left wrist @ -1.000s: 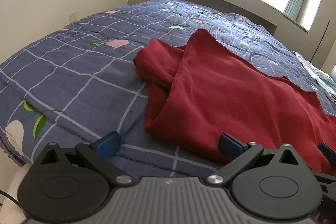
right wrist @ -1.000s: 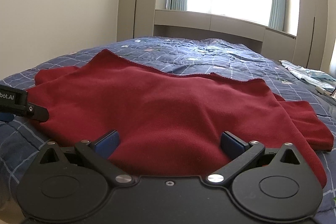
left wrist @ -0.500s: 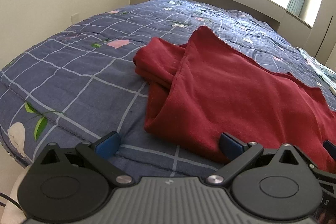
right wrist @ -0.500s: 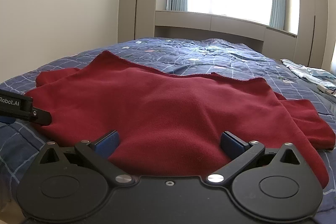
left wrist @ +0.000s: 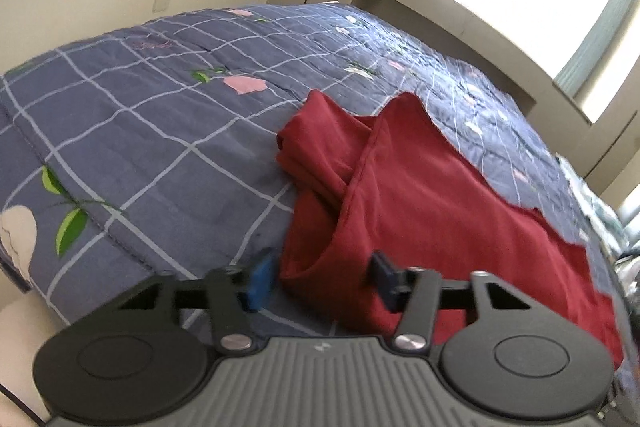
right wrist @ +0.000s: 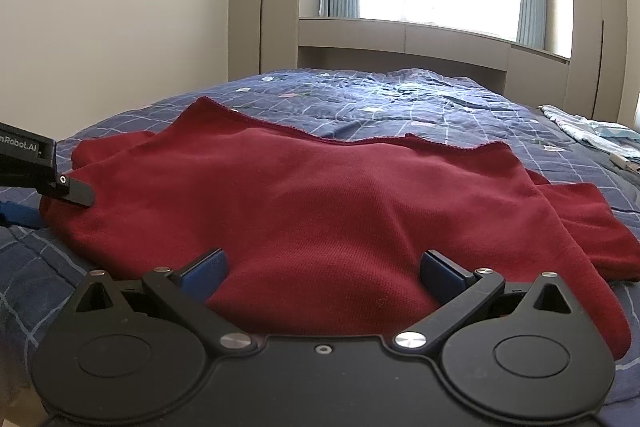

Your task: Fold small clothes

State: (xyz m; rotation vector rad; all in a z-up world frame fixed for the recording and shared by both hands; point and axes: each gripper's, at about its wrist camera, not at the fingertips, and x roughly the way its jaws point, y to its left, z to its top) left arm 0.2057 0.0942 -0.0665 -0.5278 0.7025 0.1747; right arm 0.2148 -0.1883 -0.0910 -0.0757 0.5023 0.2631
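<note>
A red garment [right wrist: 320, 211] lies spread on the bed [left wrist: 132, 131], at its near edge; the left gripper [left wrist: 320, 277] is closing around the garment's near-left corner, pads not yet pressing; the right gripper [right wrist: 322, 273] stands wide open over the near hem, holding nothing.

low wrist views, facing window, sharing red garment [left wrist: 440, 195]

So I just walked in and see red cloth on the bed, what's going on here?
A person is folding a dark red garment spread on the blue checked quilt. The left hand-held gripper is at the garment's near corner, its jaws closing around the edge there. The right hand-held gripper sits open at the near hem, fabric between its fingers but not pinched. No fold made yet.
</note>
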